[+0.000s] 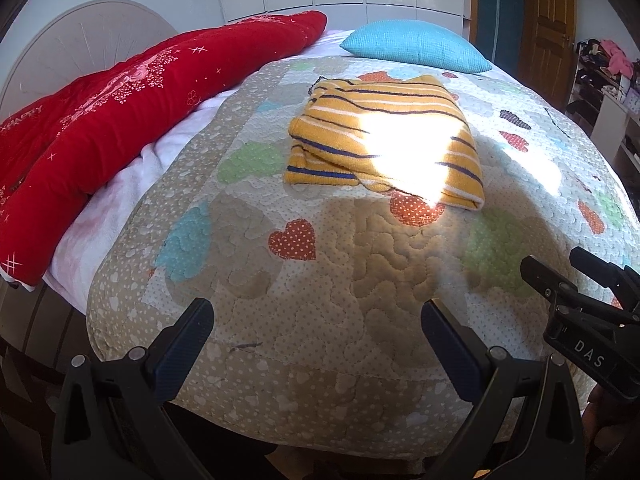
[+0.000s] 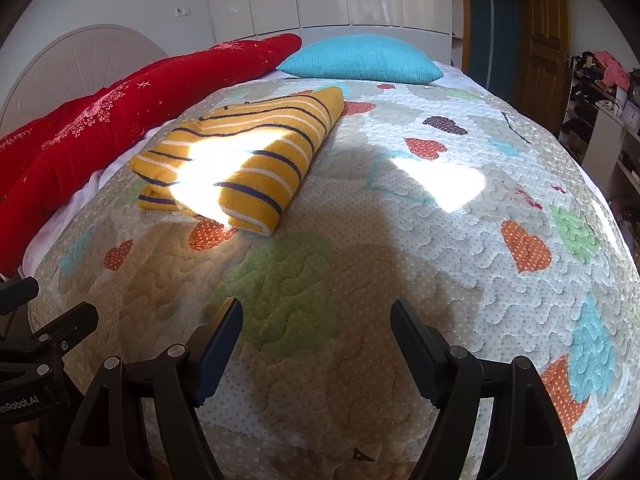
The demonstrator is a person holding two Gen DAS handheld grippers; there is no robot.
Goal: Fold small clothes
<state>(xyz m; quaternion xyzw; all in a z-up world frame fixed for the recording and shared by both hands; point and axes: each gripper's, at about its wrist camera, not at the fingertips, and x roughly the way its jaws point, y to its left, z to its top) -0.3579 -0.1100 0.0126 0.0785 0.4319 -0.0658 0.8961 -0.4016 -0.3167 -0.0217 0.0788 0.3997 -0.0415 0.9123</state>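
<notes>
With the striped top (image 1: 386,140) lying folded mid-bed, well apart from my left gripper (image 1: 318,320) and right gripper (image 2: 316,320), both open and empty, I judge this fold finished, another garment next.

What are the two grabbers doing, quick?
Left gripper: open, holding nothing.
Right gripper: open, holding nothing.
The sweater lies folded on the bed, untouched.
</notes>
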